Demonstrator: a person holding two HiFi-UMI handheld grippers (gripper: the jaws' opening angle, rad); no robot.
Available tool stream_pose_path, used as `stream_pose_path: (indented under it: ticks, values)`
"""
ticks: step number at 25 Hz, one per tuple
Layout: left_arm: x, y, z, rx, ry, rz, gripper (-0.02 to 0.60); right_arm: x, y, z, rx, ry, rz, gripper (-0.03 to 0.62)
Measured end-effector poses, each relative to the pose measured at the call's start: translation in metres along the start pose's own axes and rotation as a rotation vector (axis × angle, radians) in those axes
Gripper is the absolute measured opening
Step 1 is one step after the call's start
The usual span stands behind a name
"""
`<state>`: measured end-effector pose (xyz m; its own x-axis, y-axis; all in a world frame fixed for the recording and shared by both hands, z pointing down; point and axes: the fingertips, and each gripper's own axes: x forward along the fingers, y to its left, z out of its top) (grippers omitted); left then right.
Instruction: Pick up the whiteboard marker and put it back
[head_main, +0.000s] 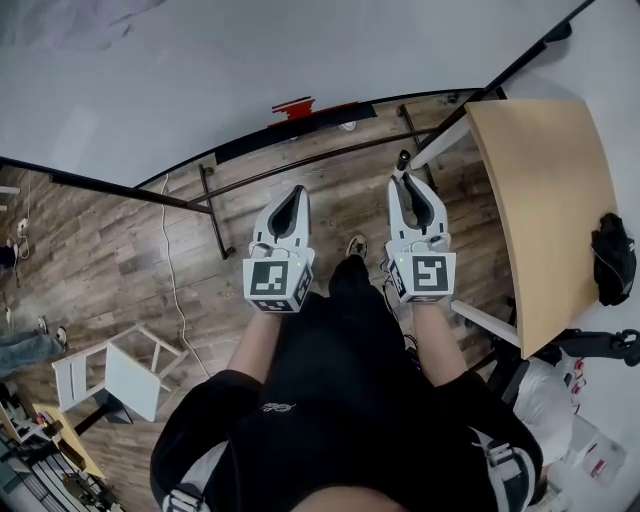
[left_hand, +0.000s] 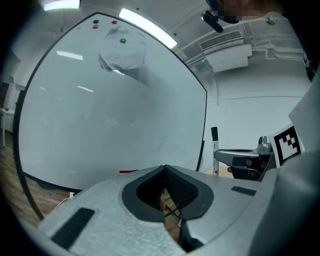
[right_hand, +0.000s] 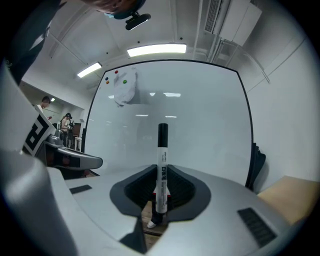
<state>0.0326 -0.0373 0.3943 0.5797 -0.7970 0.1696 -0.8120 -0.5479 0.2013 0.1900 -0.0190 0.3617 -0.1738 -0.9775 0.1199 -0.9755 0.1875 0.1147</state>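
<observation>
The whiteboard marker (right_hand: 161, 172), white with a black cap, stands upright between the jaws of my right gripper (right_hand: 161, 169), which is shut on its barrel. From the head view its black tip (head_main: 404, 160) pokes out ahead of the right gripper (head_main: 408, 185), pointing at the whiteboard (head_main: 250, 60). My left gripper (head_main: 293, 193) is held level beside it, a hand's width to the left, shut with nothing in it (left_hand: 165, 168). The left gripper view shows the marker (left_hand: 215, 150) upright at its right side.
A red item (head_main: 293, 105) lies on the whiteboard's lower ledge. A tan table (head_main: 545, 200) stands at the right with a black object (head_main: 613, 258) on it. A white chair (head_main: 120, 375) stands on the wooden floor at lower left. Paper (right_hand: 123, 90) hangs on the board under magnets.
</observation>
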Motion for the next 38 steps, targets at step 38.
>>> stream_pose_path:
  ticks: [38]
  values:
    - [0.148, 0.083, -0.073, -0.176, 0.157, 0.231, 0.006, 0.202, -0.030, -0.106, -1.035, 0.377, 0.552, 0.052]
